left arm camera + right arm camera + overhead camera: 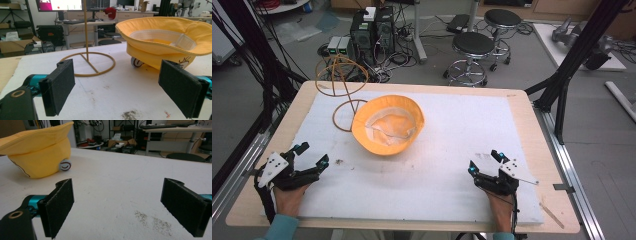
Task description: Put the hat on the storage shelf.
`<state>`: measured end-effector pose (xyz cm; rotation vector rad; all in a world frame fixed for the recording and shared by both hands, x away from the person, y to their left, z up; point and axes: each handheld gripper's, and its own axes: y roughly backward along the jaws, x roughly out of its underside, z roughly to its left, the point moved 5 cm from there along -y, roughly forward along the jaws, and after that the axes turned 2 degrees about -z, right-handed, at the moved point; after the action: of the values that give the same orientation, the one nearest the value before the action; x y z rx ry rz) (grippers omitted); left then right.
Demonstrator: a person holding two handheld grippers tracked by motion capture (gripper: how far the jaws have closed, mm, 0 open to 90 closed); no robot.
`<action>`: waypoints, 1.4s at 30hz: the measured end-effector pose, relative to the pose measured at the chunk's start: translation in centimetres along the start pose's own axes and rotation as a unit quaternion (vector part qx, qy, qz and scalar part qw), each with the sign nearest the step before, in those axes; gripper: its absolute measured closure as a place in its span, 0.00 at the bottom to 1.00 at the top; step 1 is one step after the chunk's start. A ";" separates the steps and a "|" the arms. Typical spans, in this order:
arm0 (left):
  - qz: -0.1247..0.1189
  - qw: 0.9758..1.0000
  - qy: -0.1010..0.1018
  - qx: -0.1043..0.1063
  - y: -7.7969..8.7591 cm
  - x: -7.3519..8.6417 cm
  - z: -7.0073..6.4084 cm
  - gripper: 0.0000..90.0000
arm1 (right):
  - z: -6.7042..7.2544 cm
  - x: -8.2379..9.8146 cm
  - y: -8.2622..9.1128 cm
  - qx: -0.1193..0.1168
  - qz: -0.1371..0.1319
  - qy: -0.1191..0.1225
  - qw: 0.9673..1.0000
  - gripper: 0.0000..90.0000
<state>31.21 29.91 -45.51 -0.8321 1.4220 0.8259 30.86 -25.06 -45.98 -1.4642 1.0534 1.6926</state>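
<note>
hat [388, 125] upside down | beyond left tool [310, 156] | both tools agape

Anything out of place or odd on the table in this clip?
The yellow hat lies upside down, crown on the white mat, beside the wire stand rather than on it. Specks of dirt mark the mat. Nothing looks damaged.

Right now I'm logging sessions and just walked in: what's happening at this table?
A person holds a gripper in each hand at the near edge of the table. The left gripper and right gripper are both open and hold nothing. A yellow hat lies upside down mid-table, beside a wire stand. Neither gripper touches the hat.
</note>
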 end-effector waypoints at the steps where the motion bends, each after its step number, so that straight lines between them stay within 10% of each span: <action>1: 0.000 1.000 0.000 0.000 0.0 0.0 0.0 0.16 | 0.0 0.0 0.0 0.000 0.000 0.000 1.000 0.12; 30: 0.021 1.000 -0.004 0.008 -0.3 -0.1 0.0 0.14 | 0.0 0.1 -0.3 0.001 0.016 0.004 1.000 0.12; 42: 0.027 0.999 -0.011 0.025 -1.3 -2.7 0.1 0.08 | 0.1 0.1 -0.3 0.001 0.017 0.006 1.000 0.12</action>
<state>32.38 29.42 -42.84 -0.7474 1.4446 0.8359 31.11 -24.86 -46.08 -1.4646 1.0920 1.7074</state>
